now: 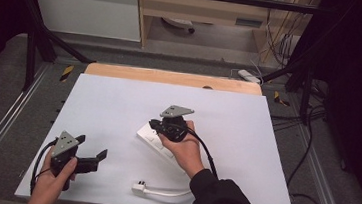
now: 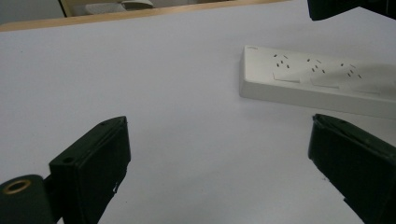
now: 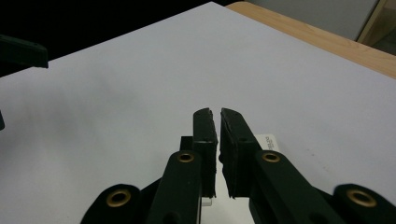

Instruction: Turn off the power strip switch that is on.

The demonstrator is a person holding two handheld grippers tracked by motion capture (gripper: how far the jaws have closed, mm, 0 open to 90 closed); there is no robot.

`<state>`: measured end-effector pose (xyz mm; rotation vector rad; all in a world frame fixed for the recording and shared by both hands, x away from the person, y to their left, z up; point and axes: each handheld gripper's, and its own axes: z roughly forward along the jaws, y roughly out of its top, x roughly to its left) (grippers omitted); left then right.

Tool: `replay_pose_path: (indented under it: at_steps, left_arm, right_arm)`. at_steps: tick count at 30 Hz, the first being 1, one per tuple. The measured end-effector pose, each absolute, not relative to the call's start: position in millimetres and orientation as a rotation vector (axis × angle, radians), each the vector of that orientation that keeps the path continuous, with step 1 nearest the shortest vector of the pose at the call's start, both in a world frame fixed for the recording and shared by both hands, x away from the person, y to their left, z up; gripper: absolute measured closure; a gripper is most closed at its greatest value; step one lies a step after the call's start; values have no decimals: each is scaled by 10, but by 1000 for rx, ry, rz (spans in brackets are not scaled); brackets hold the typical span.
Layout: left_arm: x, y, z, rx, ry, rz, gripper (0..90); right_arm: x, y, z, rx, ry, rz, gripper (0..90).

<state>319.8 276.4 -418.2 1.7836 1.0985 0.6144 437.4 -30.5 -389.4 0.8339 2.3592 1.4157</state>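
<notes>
From the high view we see a white power strip (image 1: 157,141) lying flat near the middle of the white table (image 1: 118,106), its plug (image 1: 139,188) and cord near the front edge. Our right gripper (image 1: 159,126) hovers over the strip's far end; our left gripper (image 1: 95,150) sits well apart near the front left, fingers spread. In the left gripper view the fingers (image 2: 93,168) are released and empty, with the strip (image 2: 322,81) ahead to the right. In the right gripper view the fingers (image 3: 205,140) are nearly clenched, nothing visibly between them. We judge the strip rigid, light and smooth, best pinched across its narrow sides.
</notes>
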Motion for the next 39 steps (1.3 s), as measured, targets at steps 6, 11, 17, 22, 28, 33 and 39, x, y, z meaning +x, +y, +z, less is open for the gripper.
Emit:
replay_pose_path:
  at_steps: [6,11,17,22,28,33,39]
  left_arm:
    - [3200,2758,-4181,1787,1097,613,58]
    - [3200,2759,-4178,1792,1092,621,58]
    - [3200,2757,-4183,1789,1095,615,58]
    - [3197,2737,-4186,1790,1094,614,58]
    - [3198,2743,-4193,1792,1099,617,58]
    - [3195,2737,-4191,1800,1094,619,58]
    - [3194,2735,-4197,1796,1098,612,58]
  right_arm:
    - [4368,-367,-3854,843,2344,1417,773]
    - [4358,-435,-3814,861,2321,1432,688]
    - [4338,-581,-3757,909,2281,1439,515]
    - [4317,-770,-3696,953,2241,1453,451]
    - [4278,-1036,-3618,997,2193,1470,378]
    - [4240,-1262,-3571,1040,2149,1480,248]
    - [4155,-1530,-3574,1088,2090,1484,89]
